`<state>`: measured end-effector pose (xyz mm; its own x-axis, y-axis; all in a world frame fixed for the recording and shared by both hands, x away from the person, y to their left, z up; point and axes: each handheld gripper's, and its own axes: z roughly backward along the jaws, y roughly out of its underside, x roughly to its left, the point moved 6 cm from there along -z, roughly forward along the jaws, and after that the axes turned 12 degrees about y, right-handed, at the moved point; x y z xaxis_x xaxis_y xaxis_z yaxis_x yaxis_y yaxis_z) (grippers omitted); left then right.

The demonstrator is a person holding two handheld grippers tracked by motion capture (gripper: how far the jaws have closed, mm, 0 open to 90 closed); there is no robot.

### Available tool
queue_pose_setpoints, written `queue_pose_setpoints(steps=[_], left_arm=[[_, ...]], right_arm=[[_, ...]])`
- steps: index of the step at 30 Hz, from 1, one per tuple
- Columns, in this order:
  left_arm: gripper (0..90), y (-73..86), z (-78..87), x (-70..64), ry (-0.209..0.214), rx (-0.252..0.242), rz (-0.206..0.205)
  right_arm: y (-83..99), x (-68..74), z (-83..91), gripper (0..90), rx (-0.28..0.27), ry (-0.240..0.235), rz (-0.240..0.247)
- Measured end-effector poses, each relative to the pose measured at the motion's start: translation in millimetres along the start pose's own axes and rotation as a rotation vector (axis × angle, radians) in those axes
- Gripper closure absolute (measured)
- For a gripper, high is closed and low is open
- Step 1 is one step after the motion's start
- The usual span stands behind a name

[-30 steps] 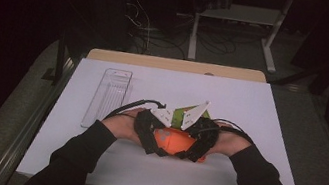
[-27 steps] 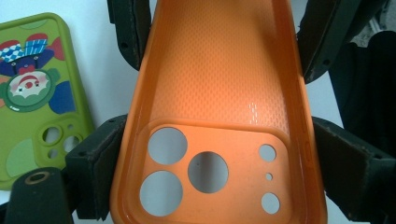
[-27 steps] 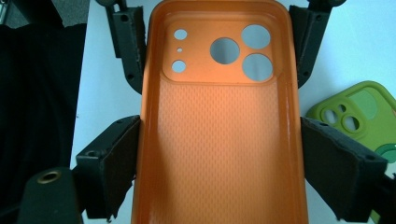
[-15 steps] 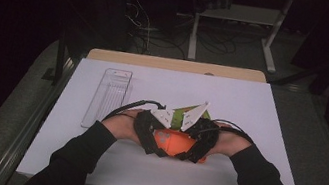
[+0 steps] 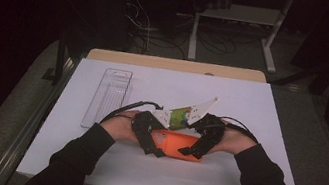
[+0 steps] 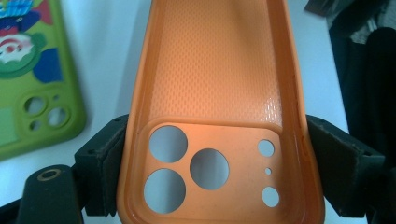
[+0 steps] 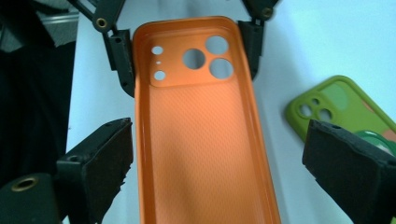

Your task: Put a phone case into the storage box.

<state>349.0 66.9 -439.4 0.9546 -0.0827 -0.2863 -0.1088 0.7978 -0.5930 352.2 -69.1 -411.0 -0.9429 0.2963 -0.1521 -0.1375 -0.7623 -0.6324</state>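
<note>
Two grippers flank the orange phone case [image 6: 217, 107]: the left gripper [image 6: 217, 182] clamps its camera end between its jaws to steady it, while the right gripper [image 7: 233, 172] stands spread wide around the other end.

A dim room: a white-topped table [image 5: 271, 110] sits lit, grey carpeted floor [image 5: 12, 112] around it, a white metal stand [image 5: 238, 18] and tangled cables [image 5: 139, 17] behind.

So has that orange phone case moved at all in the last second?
No. In the high view the orange phone case lies at the same spot on the white table, equally far from the clear tray as before.
</note>
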Motion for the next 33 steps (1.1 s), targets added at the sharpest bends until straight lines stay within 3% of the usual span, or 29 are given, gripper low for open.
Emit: queue_pose_setpoints(steps=[8, 20, 23, 29, 33], left_arm=[[16.2, 4.5, 15.9, 4.9, -0.095, -0.069, 0.091], [16.2, 13.0, 29.6, 9.0, -0.254, -0.113, 0.214], [16.1, 16.3, 30.5, 9.7, -0.275, -0.129, 0.256], [16.1, 21.1, 33.6, 10.6, -0.304, -0.150, 0.310], [16.1, 22.2, 36.4, 10.8, -0.319, -0.148, 0.316]], right_arm=[[6.1, -13.3, 13.5, 7.6, -0.028, 0.057, -0.083], [17.4, -27.1, 26.1, 5.3, -0.089, 0.168, -0.303], [21.7, -26.9, 23.8, 2.2, -0.084, 0.194, -0.360], [31.7, -23.5, 14.2, 1.6, -0.068, 0.241, -0.419], [40.4, -19.7, 7.0, 0.0, -0.036, 0.272, -0.476]])
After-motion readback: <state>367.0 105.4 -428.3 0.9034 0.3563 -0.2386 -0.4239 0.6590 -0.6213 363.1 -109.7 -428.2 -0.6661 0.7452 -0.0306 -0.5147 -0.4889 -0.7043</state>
